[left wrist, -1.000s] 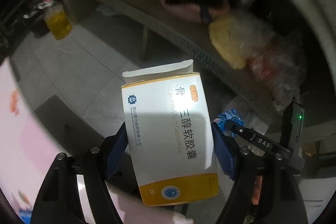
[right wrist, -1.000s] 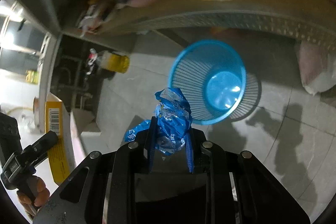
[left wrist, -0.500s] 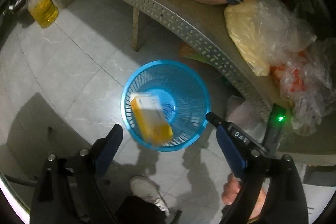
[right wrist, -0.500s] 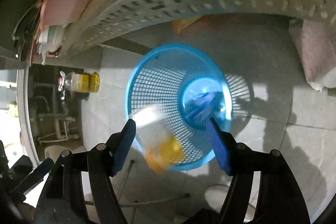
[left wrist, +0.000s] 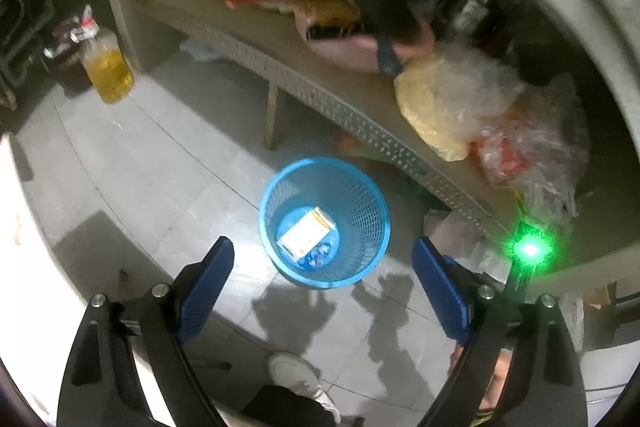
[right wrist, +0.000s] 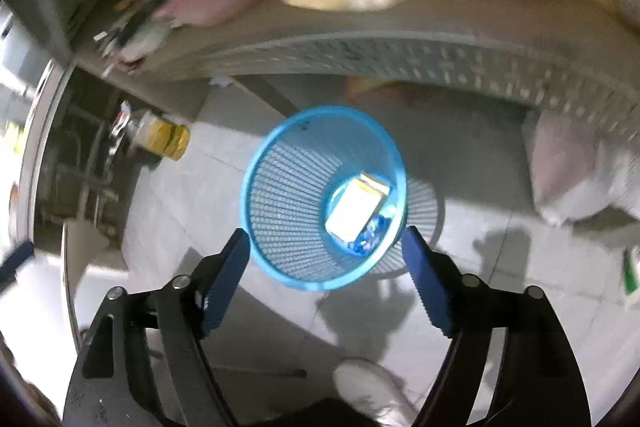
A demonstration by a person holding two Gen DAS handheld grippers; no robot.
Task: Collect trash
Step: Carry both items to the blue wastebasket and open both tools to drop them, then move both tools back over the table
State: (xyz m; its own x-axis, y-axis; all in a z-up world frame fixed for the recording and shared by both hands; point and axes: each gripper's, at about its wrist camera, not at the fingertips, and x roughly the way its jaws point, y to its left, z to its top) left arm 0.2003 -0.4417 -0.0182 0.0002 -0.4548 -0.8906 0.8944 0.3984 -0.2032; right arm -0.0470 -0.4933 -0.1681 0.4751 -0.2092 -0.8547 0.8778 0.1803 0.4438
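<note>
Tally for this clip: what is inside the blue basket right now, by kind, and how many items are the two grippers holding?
White and yellow medicine box in the blue basket: 1
Crumpled blue wrapper in the basket: 1
Items held by the left gripper: 0
Items held by the right gripper: 0
Total collected: 2

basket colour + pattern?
Light blue plastic mesh wastebasket, slotted grid walls, solid rim. Clearest in the left wrist view.
</note>
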